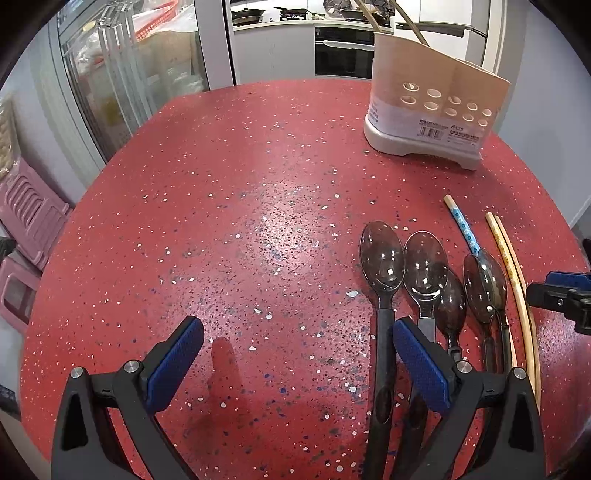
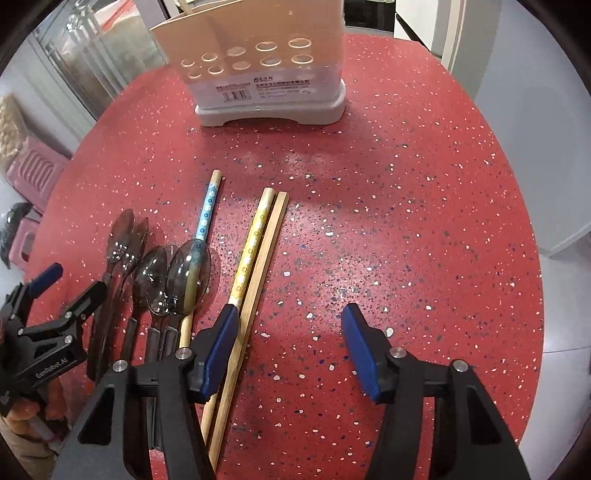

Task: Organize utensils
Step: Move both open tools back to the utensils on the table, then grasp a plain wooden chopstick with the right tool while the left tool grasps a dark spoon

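Observation:
Several dark clear-plastic spoons (image 1: pixel 382 258) (image 2: pixel 188 269) lie side by side on the red speckled table (image 1: pixel 240 221) (image 2: pixel 388 203). A blue-patterned chopstick (image 1: pixel 463 225) (image 2: pixel 208 206) lies partly under a spoon bowl. A yellow-patterned chopstick (image 2: pixel 253 240) and a plain wooden one (image 2: pixel 264 258) lie together to the right (image 1: pixel 517 280). A beige utensil holder (image 1: pixel 436 110) (image 2: pixel 258 62) with round holes stands at the back, with chopsticks in it. My left gripper (image 1: pixel 295 354) is open and empty, left of the spoons. My right gripper (image 2: pixel 290 332) is open and empty, its left finger over the chopstick pair.
Pink plastic stools (image 1: pixel 26 221) (image 2: pixel 33 173) stand on the floor beyond the table's left edge. A glass-door cabinet (image 1: pixel 122 74) and a kitchen counter with pans (image 1: pixel 295 14) are behind the table. The left gripper's body shows in the right wrist view (image 2: pixel 48 332).

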Motion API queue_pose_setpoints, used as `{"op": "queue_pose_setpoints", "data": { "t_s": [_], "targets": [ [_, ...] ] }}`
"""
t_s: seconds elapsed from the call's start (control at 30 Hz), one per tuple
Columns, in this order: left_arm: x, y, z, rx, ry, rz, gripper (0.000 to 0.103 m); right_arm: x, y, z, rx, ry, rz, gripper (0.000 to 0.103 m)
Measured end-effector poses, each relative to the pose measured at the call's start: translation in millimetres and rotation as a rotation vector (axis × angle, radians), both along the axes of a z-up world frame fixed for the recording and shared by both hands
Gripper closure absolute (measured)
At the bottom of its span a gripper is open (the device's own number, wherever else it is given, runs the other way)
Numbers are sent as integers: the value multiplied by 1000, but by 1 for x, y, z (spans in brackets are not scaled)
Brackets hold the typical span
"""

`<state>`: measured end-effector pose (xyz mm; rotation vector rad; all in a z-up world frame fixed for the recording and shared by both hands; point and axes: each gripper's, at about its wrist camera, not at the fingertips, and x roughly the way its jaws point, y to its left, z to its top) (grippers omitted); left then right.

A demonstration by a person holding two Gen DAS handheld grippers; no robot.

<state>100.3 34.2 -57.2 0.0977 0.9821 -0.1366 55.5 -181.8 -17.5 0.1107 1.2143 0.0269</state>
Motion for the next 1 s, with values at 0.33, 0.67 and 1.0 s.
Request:
{"op": "queue_pose_setpoints", "data": {
  "t_s": [0.33, 0.67, 1.0],
  "targets": [
    [-2, 1, 1, 11, -10, -18, 0, 5, 23, -5, -112, -4, 62, 44],
    [-5, -11, -1, 60, 11, -76, 0, 6, 38, 0, -122, -6, 125, 61],
    [2, -23, 8, -13, 104, -171, 28, -1, 38, 3, -86, -18, 168, 94]
  ]
}}
